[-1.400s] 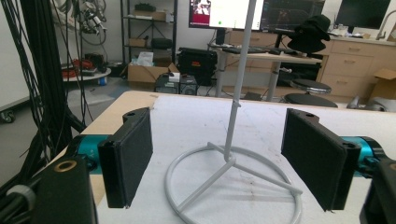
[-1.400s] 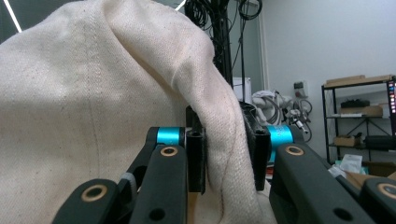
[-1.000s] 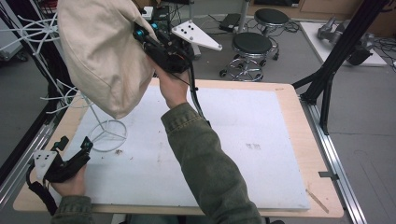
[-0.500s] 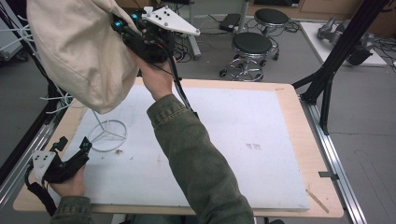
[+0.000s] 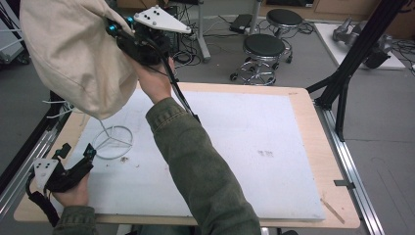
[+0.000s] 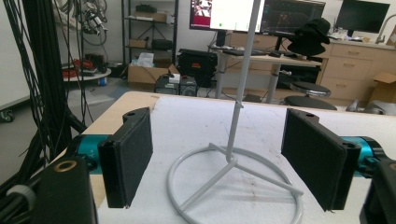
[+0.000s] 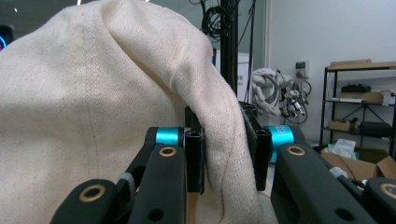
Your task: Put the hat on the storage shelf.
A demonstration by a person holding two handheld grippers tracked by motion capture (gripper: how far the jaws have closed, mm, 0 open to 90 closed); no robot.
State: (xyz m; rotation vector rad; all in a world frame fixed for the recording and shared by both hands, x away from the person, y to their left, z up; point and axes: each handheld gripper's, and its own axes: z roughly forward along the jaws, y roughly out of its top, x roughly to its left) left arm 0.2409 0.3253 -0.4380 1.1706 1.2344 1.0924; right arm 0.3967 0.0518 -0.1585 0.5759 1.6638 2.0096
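I'm holding the cream hat (image 5: 73, 54) up above the wire stand (image 5: 113, 142) w/ right gripper (image 7: 227, 154), fingers clamping its fabric. Left gripper (image 6: 219, 163) is waiting just beside the stand base on the bench (image 5: 303, 122), fingers spread apart. Next, I reckon: lowering hat onto the stand's top.

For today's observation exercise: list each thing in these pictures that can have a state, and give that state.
Cream cloth bag: lifted off the table, pinched in the right gripper.
White wire stand: upright on the table, untouched.
Left gripper: open, jaws either side of the stand's base.

High overhead; gripper views close (shared stand (image 5: 113, 142))
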